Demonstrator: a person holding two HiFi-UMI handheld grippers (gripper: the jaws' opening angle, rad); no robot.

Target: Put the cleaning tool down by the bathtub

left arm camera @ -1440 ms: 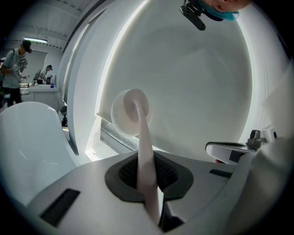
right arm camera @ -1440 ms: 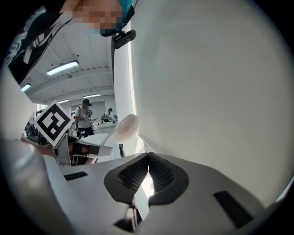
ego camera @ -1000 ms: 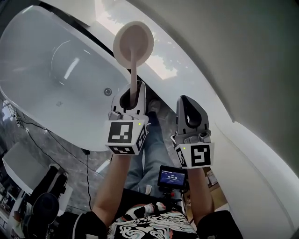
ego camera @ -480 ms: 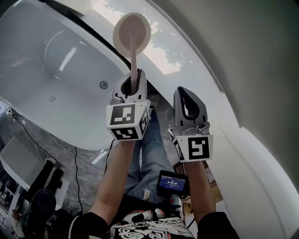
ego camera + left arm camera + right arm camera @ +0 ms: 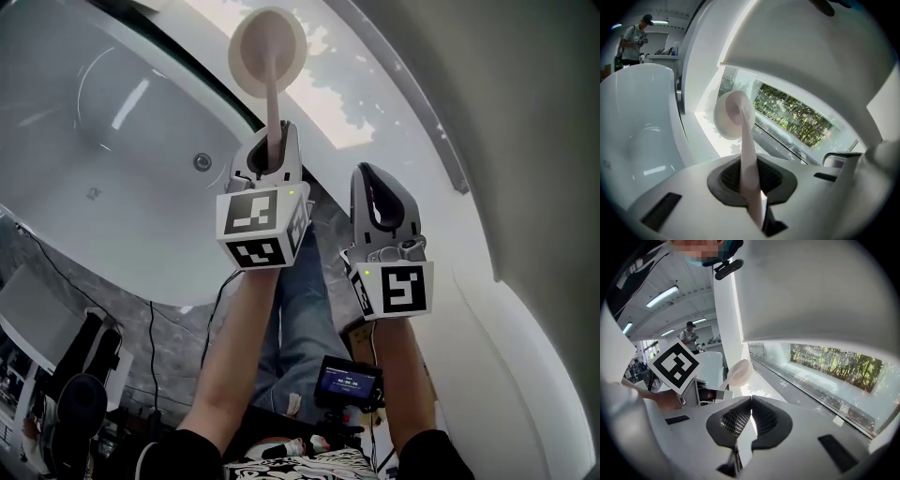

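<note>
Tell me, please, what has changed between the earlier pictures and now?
Both grippers have moved forward and down, the arms stretching further, and the left gripper has carried the cleaning tool towards the sunlit floor beside the bathtub. Nothing was taken hold of or let go. The left gripper stays shut on the tool's handle, and the right gripper stays shut and empty beside it.

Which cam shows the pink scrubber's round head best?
Head view: pale pink long-handled scrubber, round head whole, face-on above the left tool. Left gripper view: head partly behind its handle. Right gripper view: small, oblique.
</note>
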